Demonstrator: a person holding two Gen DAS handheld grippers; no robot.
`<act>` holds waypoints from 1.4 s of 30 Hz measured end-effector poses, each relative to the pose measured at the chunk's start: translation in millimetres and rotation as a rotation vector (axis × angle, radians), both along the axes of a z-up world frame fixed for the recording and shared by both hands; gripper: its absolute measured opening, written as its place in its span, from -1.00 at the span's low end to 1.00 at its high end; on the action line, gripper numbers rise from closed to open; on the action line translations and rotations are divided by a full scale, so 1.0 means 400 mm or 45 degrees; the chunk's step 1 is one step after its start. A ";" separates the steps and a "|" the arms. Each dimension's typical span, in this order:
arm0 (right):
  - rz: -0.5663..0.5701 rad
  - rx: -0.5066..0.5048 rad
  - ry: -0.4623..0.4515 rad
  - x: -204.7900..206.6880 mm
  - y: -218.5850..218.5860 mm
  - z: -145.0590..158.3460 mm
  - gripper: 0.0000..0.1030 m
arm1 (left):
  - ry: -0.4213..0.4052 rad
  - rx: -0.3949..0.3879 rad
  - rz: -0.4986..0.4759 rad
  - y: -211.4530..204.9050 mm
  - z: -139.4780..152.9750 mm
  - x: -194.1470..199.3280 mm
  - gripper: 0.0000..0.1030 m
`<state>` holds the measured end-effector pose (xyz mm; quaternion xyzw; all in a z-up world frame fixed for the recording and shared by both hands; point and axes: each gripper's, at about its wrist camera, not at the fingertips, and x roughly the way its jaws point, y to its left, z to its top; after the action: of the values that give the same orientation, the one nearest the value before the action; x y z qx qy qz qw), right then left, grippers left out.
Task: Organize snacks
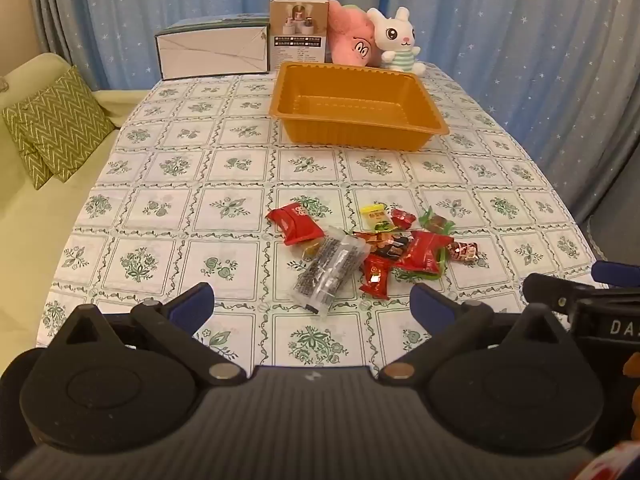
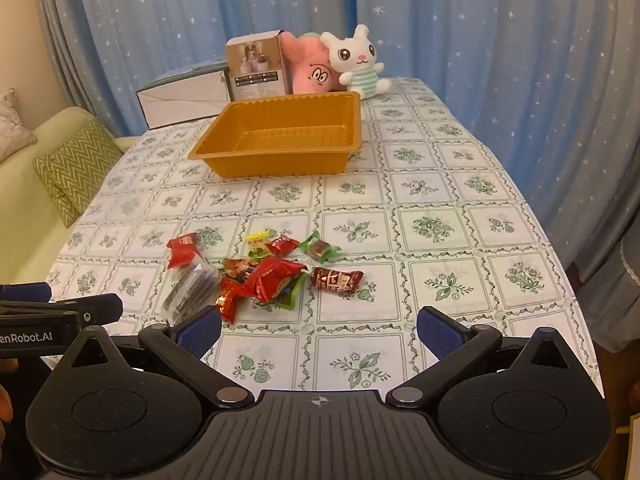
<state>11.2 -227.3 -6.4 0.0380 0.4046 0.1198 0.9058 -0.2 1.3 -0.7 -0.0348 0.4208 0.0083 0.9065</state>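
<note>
Two hand-held grippers, left (image 1: 312, 300) and right (image 2: 318, 330), are wide apart and hold nothing. The snacks (image 1: 372, 244) lie piled on the table (image 1: 200, 216), near you. Pick one loose edge snack, then carry it to the orange tray (image 1: 356, 128).

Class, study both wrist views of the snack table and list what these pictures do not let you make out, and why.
- Print on the snack wrappers: too small and blurred in both views.
- Packets at the bottom of the pile: covered by others, so the count is uncertain.
- Low box at the back: partly hidden by the upright carton in the right wrist view.
- Pink plush toy: partly behind the carton and white rabbit.
</note>
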 end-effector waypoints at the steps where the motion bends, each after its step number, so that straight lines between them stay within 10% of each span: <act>1: 0.000 -0.003 -0.001 -0.001 0.000 0.000 1.00 | 0.001 -0.011 -0.002 0.002 -0.001 -0.001 1.00; 42: 0.001 0.008 0.017 0.001 -0.002 0.000 1.00 | -0.010 -0.008 -0.033 -0.011 0.007 -0.008 1.00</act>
<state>11.8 -227.9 -6.3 0.0414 0.4104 0.1213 0.9029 -3.2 -3.1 2.2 -0.0324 0.4177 -0.0049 0.9080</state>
